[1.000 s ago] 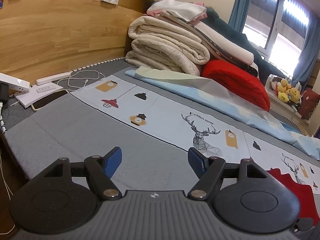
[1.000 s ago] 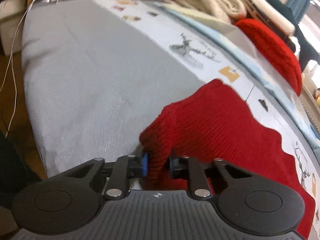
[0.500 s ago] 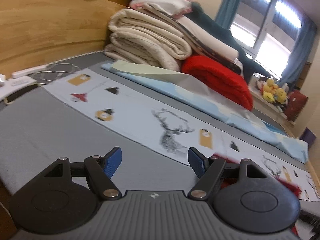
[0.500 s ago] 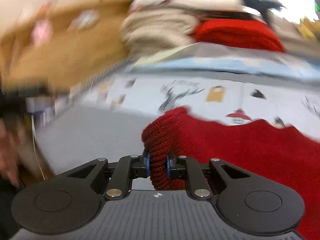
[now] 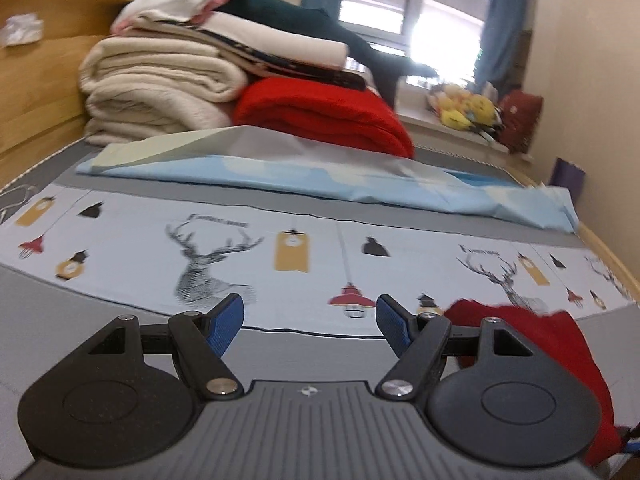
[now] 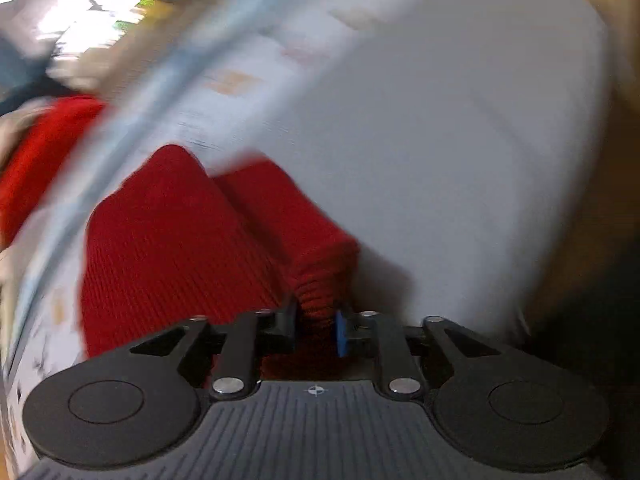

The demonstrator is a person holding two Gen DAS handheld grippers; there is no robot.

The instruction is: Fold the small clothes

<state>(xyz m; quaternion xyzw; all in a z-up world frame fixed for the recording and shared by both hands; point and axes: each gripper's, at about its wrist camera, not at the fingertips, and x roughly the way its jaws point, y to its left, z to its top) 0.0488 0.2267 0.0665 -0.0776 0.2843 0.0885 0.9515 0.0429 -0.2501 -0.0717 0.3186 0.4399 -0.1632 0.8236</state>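
Red sweater (image 6: 168, 240), lengthwise away from right gripper (image 6: 316, 326)

Printed bedsheet (image 5: 320, 248) ahead of the left gripper (image 5: 310, 320), small script captions above each deer head, too blurred to read, no other legible text or numbers
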